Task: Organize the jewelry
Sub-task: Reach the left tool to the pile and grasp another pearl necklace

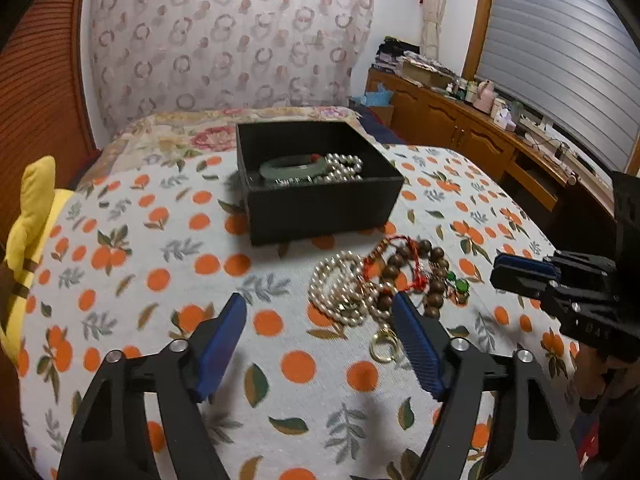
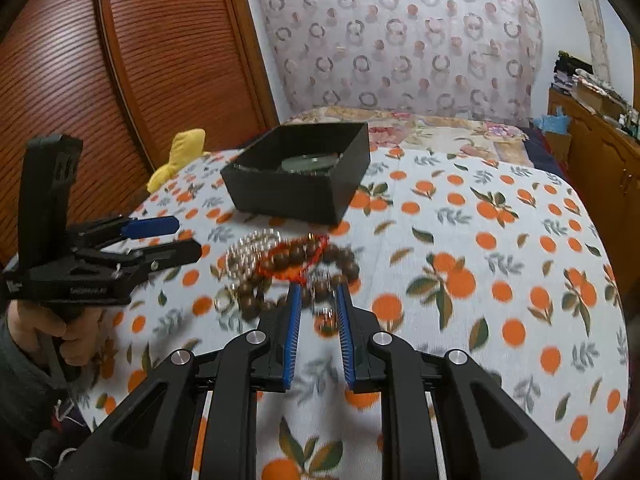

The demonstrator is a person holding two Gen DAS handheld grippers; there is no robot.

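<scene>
Lying tangled on the orange-print bedspread [image 1: 140, 240], just before the black open box [image 1: 320, 200], a brown wooden bead string [image 2: 296, 258]; right gripper [image 2: 316, 300] fingers partly spread, left gripper [image 1: 320, 316] fingers wide.

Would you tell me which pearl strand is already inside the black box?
The white pearl strand beside the green bangle; the other pearl strand lies outside on the cloth.

My bed's white orange-printed cotton cover [image 1: 132, 248] carries an open black rectangular box [image 1: 320, 204], with tangled pearl and brown wooden bead strands [image 1: 384, 284] just beside it.
</scene>
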